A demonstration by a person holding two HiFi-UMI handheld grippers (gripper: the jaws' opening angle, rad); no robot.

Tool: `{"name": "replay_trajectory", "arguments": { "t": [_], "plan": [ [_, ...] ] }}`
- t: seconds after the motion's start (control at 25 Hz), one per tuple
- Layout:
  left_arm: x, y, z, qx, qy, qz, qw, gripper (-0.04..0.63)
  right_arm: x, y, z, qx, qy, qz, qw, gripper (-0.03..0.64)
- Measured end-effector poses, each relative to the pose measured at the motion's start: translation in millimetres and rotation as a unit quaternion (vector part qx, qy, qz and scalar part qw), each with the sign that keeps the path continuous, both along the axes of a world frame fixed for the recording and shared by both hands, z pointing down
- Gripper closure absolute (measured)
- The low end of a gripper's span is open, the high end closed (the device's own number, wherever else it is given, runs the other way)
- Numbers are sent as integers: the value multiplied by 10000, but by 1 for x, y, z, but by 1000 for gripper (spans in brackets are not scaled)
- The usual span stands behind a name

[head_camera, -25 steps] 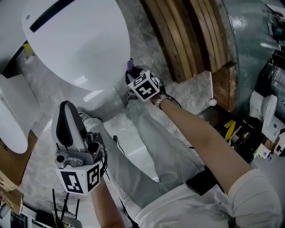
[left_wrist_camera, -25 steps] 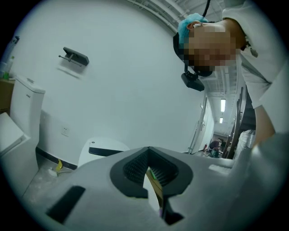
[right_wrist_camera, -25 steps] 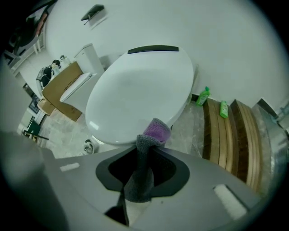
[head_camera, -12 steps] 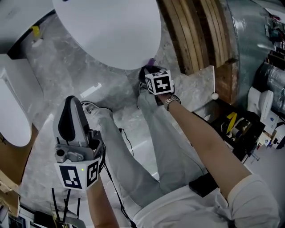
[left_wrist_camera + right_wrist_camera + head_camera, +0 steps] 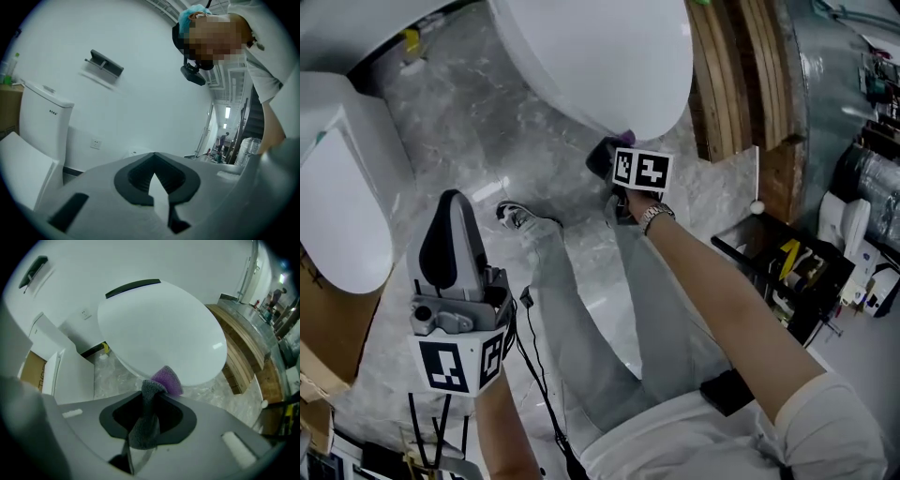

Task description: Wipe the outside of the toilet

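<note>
The white toilet (image 5: 600, 56) with its lid down fills the top of the head view, and its bowl (image 5: 159, 333) looms ahead in the right gripper view. My right gripper (image 5: 617, 155) is under the bowl's front rim, shut on a purple and grey cloth (image 5: 165, 379). The cloth's purple tip (image 5: 627, 138) touches the bowl's lower outside. The grey end hangs down between the right gripper (image 5: 147, 397) jaws. My left gripper (image 5: 448, 225) is held low at the left, away from the toilet, pointing up. The left gripper (image 5: 153, 176) has its jaws together with nothing in them.
A second white toilet (image 5: 337, 206) stands at the left, and its tank (image 5: 42, 126) shows against the wall. Stacked wooden planks (image 5: 741, 66) lie right of the bowl. The person's legs (image 5: 581, 309) and a shoe (image 5: 516, 217) rest on the marble floor (image 5: 478, 112). Tools and clutter (image 5: 797, 272) sit far right.
The right gripper with the cloth has slid right along the underside of the bowl's front. The toilet now sits further right in the head view. The left gripper has barely moved.
</note>
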State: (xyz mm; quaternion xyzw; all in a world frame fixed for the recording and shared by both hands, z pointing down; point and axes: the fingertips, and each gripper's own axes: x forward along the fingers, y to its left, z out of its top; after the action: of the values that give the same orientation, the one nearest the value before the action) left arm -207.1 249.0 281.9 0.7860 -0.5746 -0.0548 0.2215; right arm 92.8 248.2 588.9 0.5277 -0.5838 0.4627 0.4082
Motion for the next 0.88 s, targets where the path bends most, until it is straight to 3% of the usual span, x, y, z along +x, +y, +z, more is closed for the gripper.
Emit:
{"name": "replay_trajectory", "arguments": {
  "t": [0.12,0.28,0.72,0.88],
  "plan": [
    [-23,2,2,-2,64,-36,10000,592,-30,-14,-1,-80,-276,810,9963,525],
    [-42,-6,6,-28,77,-20,10000,592,-54,-33,-3,-167,-601,2038,9770,526],
    [-71,-84,5,-147,56,142,9998,592,-124,-90,-10,-137,-1134,2937,9490,525],
    [-82,-129,-4,-81,1,184,9998,592,-142,-113,-14,-293,-1217,3385,9326,525]
  ]
}}
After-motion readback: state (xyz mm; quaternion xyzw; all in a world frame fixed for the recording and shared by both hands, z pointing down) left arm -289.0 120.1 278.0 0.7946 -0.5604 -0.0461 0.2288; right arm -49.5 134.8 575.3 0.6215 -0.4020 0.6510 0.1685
